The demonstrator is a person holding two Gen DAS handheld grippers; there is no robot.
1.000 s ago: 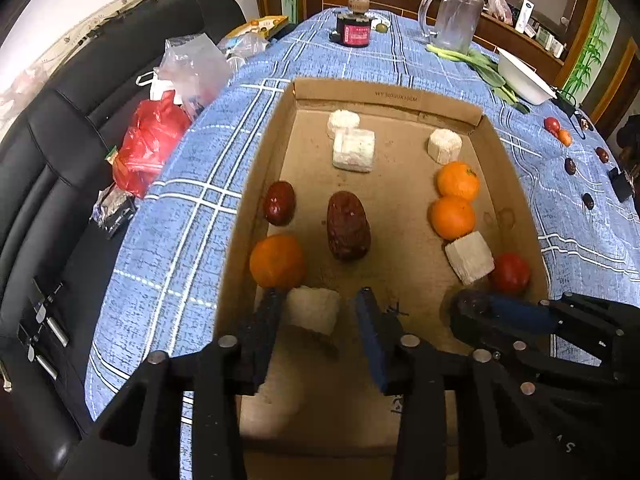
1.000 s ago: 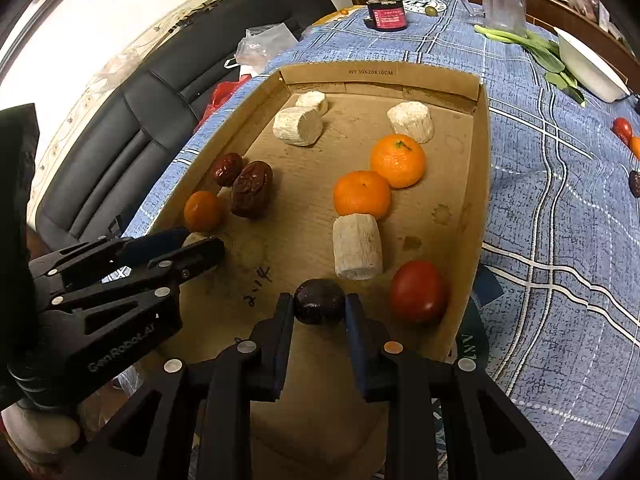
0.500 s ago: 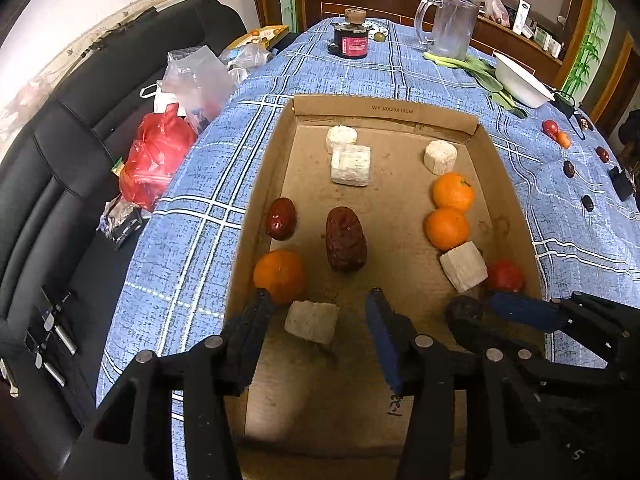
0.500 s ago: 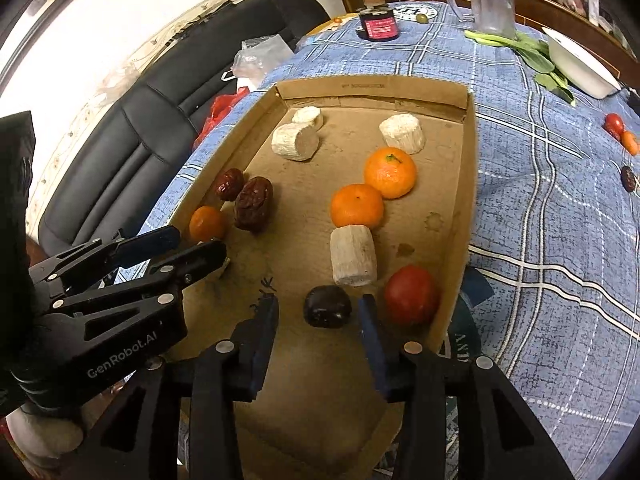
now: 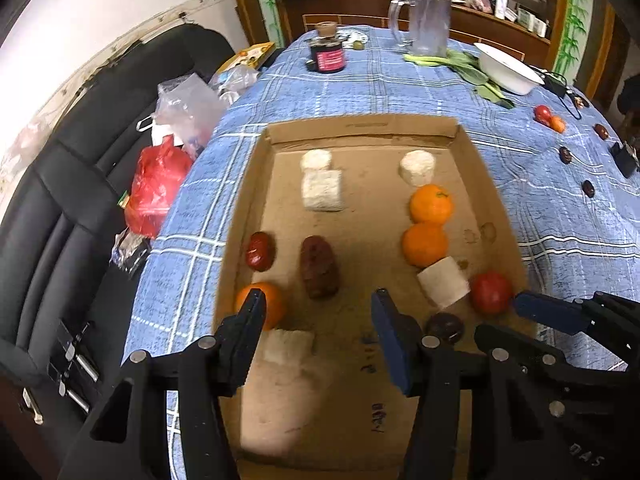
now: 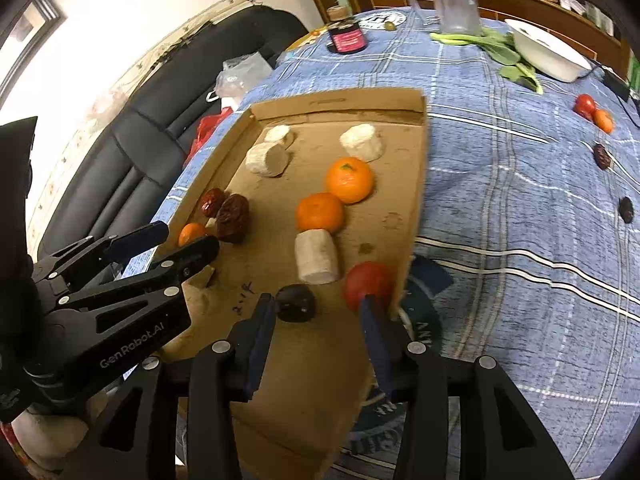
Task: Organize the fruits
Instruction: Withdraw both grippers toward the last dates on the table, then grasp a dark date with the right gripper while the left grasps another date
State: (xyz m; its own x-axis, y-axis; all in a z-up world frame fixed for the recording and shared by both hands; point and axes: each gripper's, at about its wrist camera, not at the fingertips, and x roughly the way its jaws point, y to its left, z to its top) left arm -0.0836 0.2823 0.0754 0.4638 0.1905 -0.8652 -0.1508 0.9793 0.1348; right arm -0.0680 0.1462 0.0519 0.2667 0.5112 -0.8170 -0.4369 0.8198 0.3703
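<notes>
Blue plaid cloth (image 5: 360,92) covers the table; black sofa (image 5: 60,200) at frame left, cardboard tray (image 5: 494,200) centre. Left gripper (image 5: 318,308), jaws opening, nothing pressed; white chunk (image 5: 288,346) lies between them on the tray floor, an orange (image 5: 272,304) touching the left finger. Risk: pulling away could nudge that orange out of line. Right gripper (image 6: 318,310), lower centre of its view, jaws opening, dark plum (image 6: 296,303) free between them beside the tomato (image 6: 368,284). Risk: the right finger sits over the tomato and tray wall, could knock either. Loose fruit lies at far right on the cloth.
</notes>
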